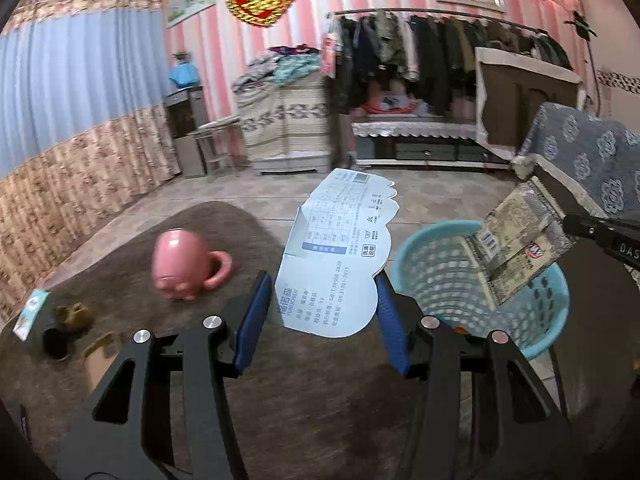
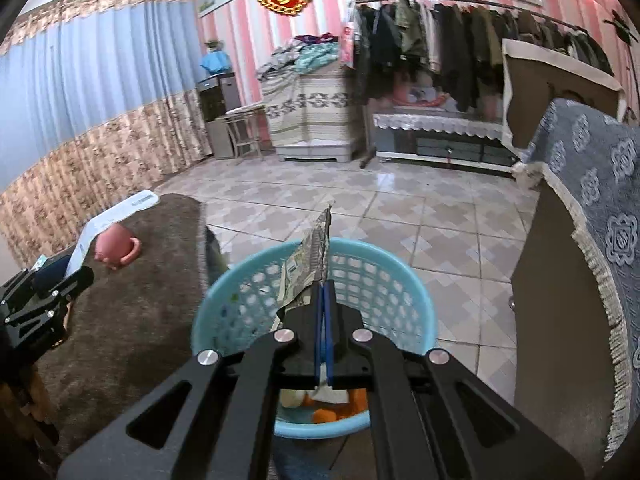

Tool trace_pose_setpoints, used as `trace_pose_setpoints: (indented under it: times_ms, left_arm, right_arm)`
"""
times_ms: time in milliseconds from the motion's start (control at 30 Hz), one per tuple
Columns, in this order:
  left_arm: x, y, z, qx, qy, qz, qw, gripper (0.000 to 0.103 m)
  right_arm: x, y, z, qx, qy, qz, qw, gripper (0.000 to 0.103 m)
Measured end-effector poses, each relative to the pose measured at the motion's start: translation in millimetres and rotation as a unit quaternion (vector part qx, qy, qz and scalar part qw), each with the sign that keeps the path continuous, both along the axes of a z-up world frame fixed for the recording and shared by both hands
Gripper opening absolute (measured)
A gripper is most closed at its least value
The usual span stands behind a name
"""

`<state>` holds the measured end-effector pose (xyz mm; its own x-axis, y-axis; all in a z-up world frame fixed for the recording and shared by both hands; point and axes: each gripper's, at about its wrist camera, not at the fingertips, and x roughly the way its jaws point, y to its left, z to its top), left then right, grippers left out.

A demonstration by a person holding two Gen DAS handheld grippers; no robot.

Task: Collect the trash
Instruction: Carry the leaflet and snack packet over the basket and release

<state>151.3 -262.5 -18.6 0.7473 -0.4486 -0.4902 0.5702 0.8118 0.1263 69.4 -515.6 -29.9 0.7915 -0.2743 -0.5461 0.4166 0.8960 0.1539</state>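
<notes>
In the left wrist view my left gripper (image 1: 322,280) holds a pale blue, cloud-edged printed card (image 1: 340,256) by its side edges between the blue pads (image 1: 252,320), above the brown tabletop. To its right stands a light blue mesh basket (image 1: 432,272). My right gripper (image 1: 570,224) holds a printed wrapper (image 1: 516,240) over it. In the right wrist view the right gripper (image 2: 323,284) is shut on that wrapper (image 2: 316,252), directly above the basket (image 2: 224,312). Orange scraps (image 2: 332,412) lie in its bottom. The left gripper (image 2: 60,276) and its card (image 2: 116,212) show at the left.
A pink mug (image 1: 184,264) lies on its side on the brown cloth-covered table (image 1: 280,400). A small box (image 1: 30,312), a dark cup (image 1: 56,344) and brown scraps (image 1: 74,316) sit at the table's left. A sofa with a grey-blue cover (image 2: 592,200) stands right of the basket on the tiled floor (image 2: 400,208).
</notes>
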Motion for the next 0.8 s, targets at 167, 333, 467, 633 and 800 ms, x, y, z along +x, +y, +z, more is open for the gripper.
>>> trace_pose_setpoints:
  times_ms: [167,333,467,633,800]
  left_arm:
    - [0,-41,-12,0.005,0.009,-0.031,0.9995,0.051]
    - [0,-77,-27,0.013,0.020,-0.056,0.9982,0.051]
    - [0,-101,-38,0.024,0.022,-0.067,0.9972,0.051]
    - [4,-110,-40,0.020,0.036,-0.074,0.9964,0.068]
    - [7,-101,-34,0.019,0.028,-0.063,0.9974,0.080]
  right_arm:
    - [-4,-20,-12,0.007,0.007,-0.010,1.000,0.002]
    - [-7,-39,-21,0.012,0.012,-0.022,1.000,0.002]
    - [-11,-51,-29,0.021,0.013,-0.029,0.999,0.002]
    - [-11,-56,-33,0.022,0.017,-0.031,0.999,0.002]
    - [-10,-59,-36,0.026,0.018,-0.030,0.999,0.002]
